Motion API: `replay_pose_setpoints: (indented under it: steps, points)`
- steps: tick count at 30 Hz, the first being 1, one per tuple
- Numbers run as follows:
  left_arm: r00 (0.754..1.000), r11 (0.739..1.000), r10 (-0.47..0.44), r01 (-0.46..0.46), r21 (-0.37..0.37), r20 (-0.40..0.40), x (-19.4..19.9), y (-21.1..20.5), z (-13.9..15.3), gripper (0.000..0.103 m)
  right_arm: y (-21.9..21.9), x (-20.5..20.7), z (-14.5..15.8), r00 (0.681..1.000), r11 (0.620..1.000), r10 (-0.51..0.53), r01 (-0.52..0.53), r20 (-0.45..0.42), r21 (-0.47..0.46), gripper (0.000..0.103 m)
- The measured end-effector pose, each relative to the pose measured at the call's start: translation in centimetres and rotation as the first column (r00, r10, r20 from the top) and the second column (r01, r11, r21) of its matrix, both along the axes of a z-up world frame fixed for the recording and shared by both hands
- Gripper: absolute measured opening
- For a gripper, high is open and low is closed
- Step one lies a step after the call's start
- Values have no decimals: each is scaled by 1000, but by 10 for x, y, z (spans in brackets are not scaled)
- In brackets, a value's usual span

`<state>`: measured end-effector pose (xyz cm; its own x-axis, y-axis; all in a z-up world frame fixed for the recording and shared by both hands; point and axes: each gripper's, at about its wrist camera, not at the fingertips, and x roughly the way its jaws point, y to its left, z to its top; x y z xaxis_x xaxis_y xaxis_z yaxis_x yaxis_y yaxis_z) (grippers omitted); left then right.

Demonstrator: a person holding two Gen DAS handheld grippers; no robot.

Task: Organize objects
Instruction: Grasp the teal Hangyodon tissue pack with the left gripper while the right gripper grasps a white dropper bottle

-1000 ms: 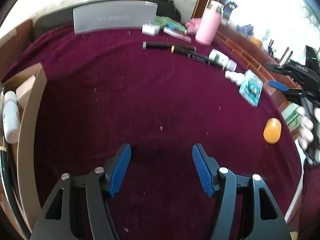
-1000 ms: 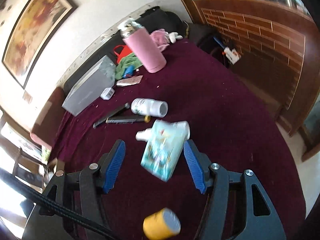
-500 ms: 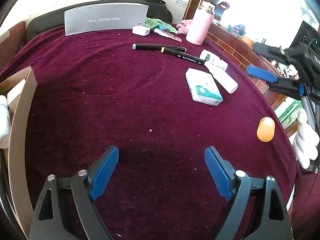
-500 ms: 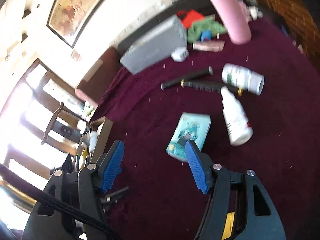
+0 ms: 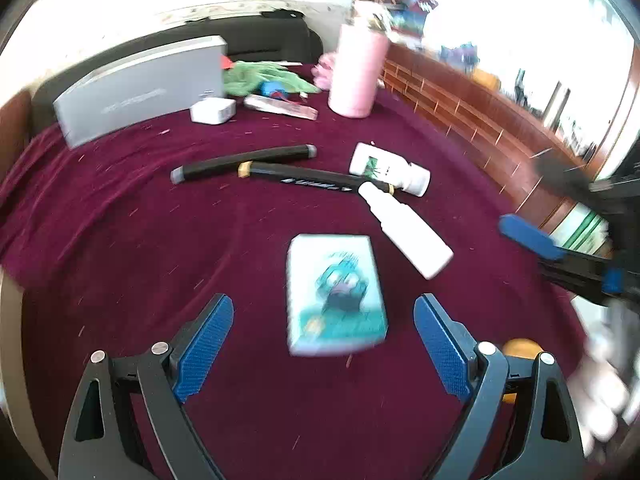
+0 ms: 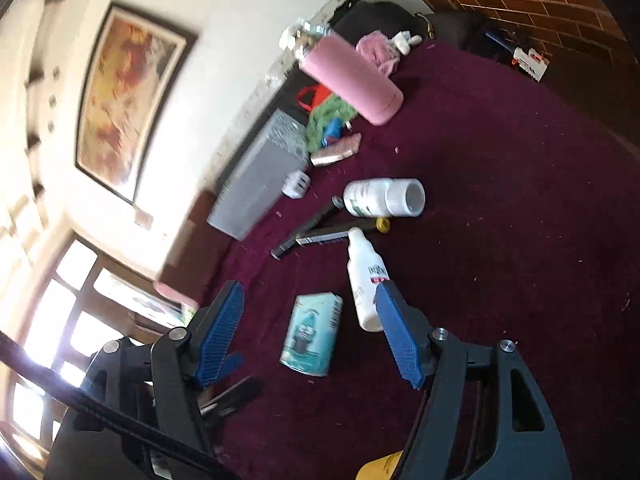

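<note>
Both claws, left [image 5: 323, 344] and right [image 6: 310, 330], gape wide above the teal packet [image 5: 335, 294], its print unreadable.

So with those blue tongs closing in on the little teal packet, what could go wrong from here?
The left tongs are open, lined up with the teal packet, which lies flat on the cloth, so the tips may slide over it rather than grip. The white squeeze bottle lies close beside it and could get knocked and roll. The right tongs hover open over the same packet, so the two might collide.
</note>
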<state>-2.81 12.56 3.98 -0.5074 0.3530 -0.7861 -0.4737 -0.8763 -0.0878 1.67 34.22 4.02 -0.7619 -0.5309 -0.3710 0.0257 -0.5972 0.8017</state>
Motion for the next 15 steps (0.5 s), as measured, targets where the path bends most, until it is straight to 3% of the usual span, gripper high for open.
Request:
replay_pose_setpoints:
  steps: [4, 5, 7, 9, 15]
  points:
    - [997, 982, -62, 51, -180, -53, -7, 40, -28, 88, 4, -2, 0, 1000, 999, -5, 5, -4, -48, 77]
    - [995, 984, -70, 56, -172, -73, -6, 40, -27, 83, 4, -3, -1, 1000, 998, 0, 0, 1, -58, 77]
    - [996, 989, -87, 85, -121, -12, -8, 35, -23, 41, 3, -3, -4, 1000, 997, 11, -10, 7, -70, 77]
    - [997, 989, -74, 72, -132, -8, -6, 27, -16, 41, 2, -3, -5, 1000, 998, 13, -12, 12, -68, 77]
    - [1000, 1000, -9, 9, -6, 0, 18, -33, 5, 41, -2, -5, -8, 1000, 1000, 6, -5, 29, -22, 77]
